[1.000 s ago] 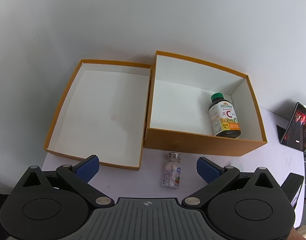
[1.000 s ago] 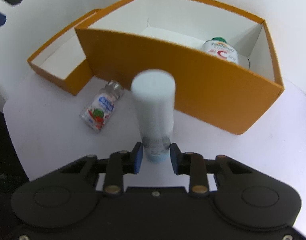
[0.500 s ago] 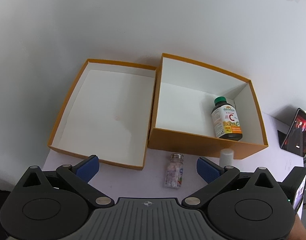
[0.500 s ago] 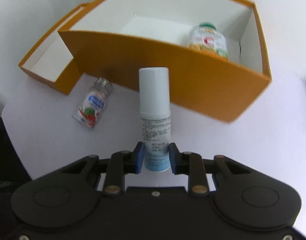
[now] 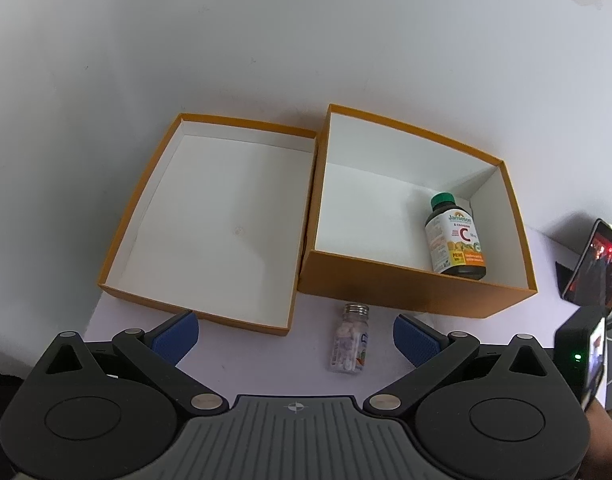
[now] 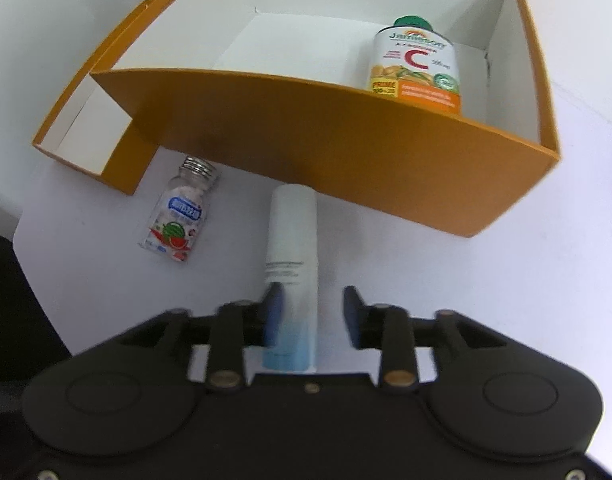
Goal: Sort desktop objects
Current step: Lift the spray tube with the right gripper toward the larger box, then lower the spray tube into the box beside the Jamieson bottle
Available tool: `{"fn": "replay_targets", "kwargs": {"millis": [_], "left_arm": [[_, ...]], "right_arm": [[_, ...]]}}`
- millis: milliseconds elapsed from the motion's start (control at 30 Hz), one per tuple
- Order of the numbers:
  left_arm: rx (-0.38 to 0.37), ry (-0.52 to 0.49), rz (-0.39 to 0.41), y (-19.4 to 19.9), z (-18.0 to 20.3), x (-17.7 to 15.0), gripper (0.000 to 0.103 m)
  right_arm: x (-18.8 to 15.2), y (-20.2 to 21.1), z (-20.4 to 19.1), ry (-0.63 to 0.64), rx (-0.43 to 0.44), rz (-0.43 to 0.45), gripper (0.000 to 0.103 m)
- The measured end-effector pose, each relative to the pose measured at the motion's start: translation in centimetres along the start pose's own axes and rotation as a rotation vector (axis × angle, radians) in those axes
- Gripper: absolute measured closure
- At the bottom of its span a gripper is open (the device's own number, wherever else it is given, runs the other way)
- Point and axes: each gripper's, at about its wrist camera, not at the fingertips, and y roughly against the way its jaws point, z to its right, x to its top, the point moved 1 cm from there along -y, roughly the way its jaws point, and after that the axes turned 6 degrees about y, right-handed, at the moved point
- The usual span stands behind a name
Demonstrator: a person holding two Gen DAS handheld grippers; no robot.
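My right gripper (image 6: 313, 294) points down at the table, its jaws opening around the lower end of a white bottle with a light blue base (image 6: 292, 240). The right pad stands clear of it, and the bottle's cap end points toward the deep orange box (image 6: 325, 128). A vitamin C bottle (image 6: 415, 64) with a green cap stands in that box's right corner, also seen as the vitamin C bottle (image 5: 457, 236). A small clear candy bottle (image 6: 178, 216) lies on the table in front of the box. My left gripper (image 5: 296, 334) hovers open above the candy bottle (image 5: 351, 340).
A shallow orange tray-like lid (image 5: 118, 292) sits left of the deep box (image 5: 385, 280), touching it. A lit tablet (image 5: 593, 268) leans at the table's right edge. The right gripper's body (image 5: 581, 360) shows at the lower right. The near table edge (image 6: 30, 248) runs at left.
The right jaws have parted from the white bottle, which has dropped lower and closer to the box front. Its cap no longer shows in the left wrist view. The left gripper has held still.
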Motion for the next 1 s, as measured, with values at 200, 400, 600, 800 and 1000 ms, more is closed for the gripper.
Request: {"fn": "replay_targets", "kwargs": {"millis": [200,400,600,800,1000], "left_arm": [[-0.006,-0.002,0.002,0.1,-0.1,-0.2,0.000],[-0.006,0.010,0.004,0.0,-0.6,0.0,0.000],[-0.012,0.015,0.004,-0.2,-1.1,0.3,0.000],[-0.021,0.017,0.004,-0.5,-1.5,0.6,0.000],[-0.025,0.026,0.000,-0.7,-2.1,0.8,0.000]], "right_arm": [[1.1,-2.1,-1.6,0.037,-0.017,-0.063,0.071],[1.1,-1.2,-2.6,0.032,-0.023,-0.073,0.071],[2.0,5.4,-3.5,0.034,0.034,0.062,0.071],[4.3,11.6,-3.4,0.003,0.094,0.199,0.071],[9.6,12.8,-0.1,-0.108,0.082,0.260,0.071]]}}
